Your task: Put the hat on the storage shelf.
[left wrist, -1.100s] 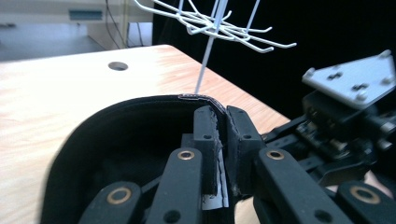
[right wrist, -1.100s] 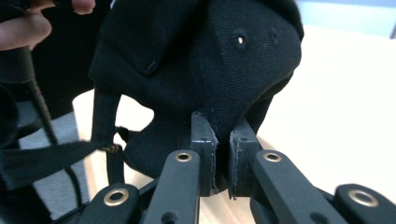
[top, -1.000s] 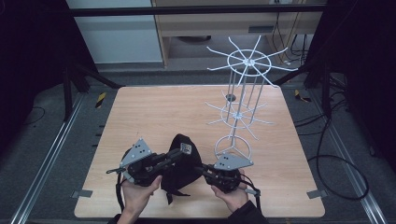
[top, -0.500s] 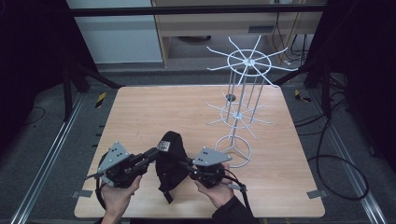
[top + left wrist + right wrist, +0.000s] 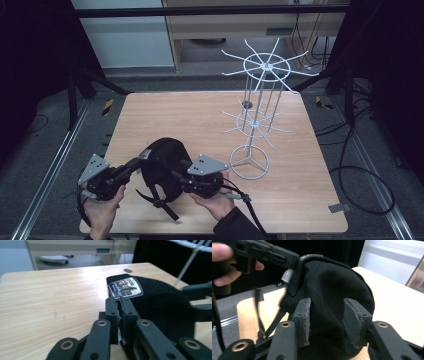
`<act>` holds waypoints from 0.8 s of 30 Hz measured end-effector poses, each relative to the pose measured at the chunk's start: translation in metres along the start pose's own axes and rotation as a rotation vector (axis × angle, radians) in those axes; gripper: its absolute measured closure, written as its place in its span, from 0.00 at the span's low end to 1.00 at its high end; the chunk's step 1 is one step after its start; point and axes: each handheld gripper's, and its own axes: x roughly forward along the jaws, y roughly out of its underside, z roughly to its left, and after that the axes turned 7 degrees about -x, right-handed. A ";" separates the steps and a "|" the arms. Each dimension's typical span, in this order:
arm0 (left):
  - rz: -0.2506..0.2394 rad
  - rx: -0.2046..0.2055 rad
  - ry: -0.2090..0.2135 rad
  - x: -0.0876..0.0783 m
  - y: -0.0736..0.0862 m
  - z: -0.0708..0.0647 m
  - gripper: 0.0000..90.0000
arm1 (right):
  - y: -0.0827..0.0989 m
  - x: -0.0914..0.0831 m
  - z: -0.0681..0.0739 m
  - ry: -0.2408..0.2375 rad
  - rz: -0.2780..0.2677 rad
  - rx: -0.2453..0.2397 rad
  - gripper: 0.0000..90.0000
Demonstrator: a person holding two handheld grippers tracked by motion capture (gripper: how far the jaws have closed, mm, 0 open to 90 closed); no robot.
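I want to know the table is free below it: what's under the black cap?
Under the black cap lies bare wooden table, with the cap's strap trailing across it. Anything directly beneath the crown is covered.

No text can be read anywhere. The black cap (image 5: 160, 302) carries a shiny rectangular sticker (image 5: 125, 288) on its brim, seen in the left gripper view just beyond the jaws; it is covered in fine rows of print, but the lettering is too small and blurred to make out. A small white tag (image 5: 286, 275) at the cap's edge in the right gripper view is also illegible.
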 end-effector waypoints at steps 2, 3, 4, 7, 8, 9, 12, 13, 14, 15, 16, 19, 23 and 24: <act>0.010 -0.002 -0.016 0.001 0.003 0.007 1.00 | 0.003 -0.006 -0.003 -0.008 -0.004 0.004 0.62; 0.019 -0.004 -0.028 0.003 0.005 0.010 1.00 | 0.005 -0.009 -0.004 -0.005 0.002 0.003 0.62; 0.025 -0.009 -0.040 0.004 0.007 0.014 1.00 | 0.007 -0.011 -0.005 -0.007 0.011 0.006 0.62; 0.043 -0.029 -0.061 0.006 0.011 0.022 1.00 | 0.016 -0.015 -0.009 -0.006 0.033 0.012 0.62; 0.050 -0.034 -0.065 0.006 0.012 0.025 1.00 | 0.019 -0.017 -0.011 -0.005 0.039 0.017 0.62; 0.057 -0.036 -0.074 0.006 0.014 0.027 1.00 | 0.022 -0.018 -0.012 -0.003 0.045 0.020 0.62; 0.094 -0.072 -0.088 0.008 0.021 0.035 1.00 | 0.033 -0.026 -0.014 0.000 0.071 0.015 0.61; 0.094 -0.072 -0.088 0.008 0.021 0.035 1.00 | 0.033 -0.026 -0.014 0.000 0.071 0.015 0.61; 0.108 -0.077 -0.099 0.009 0.023 0.037 1.00 | 0.035 -0.028 -0.014 0.001 0.076 0.013 0.61; 0.121 -0.081 -0.112 0.010 0.025 0.039 1.00 | 0.038 -0.030 -0.014 0.002 0.081 0.013 0.61; 0.136 -0.089 -0.131 0.012 0.028 0.042 1.00 | 0.040 -0.032 -0.014 0.004 0.088 0.011 0.61; 0.159 -0.118 -0.167 0.015 0.034 0.051 0.99 | 0.049 -0.035 -0.013 -0.003 0.106 0.016 0.61; 0.130 -0.140 -0.195 0.007 0.031 0.062 0.98 | 0.058 -0.036 -0.013 -0.008 0.127 0.012 0.61; 0.120 -0.138 -0.205 0.005 0.030 0.064 0.97 | 0.059 -0.037 -0.014 -0.006 0.127 0.013 0.61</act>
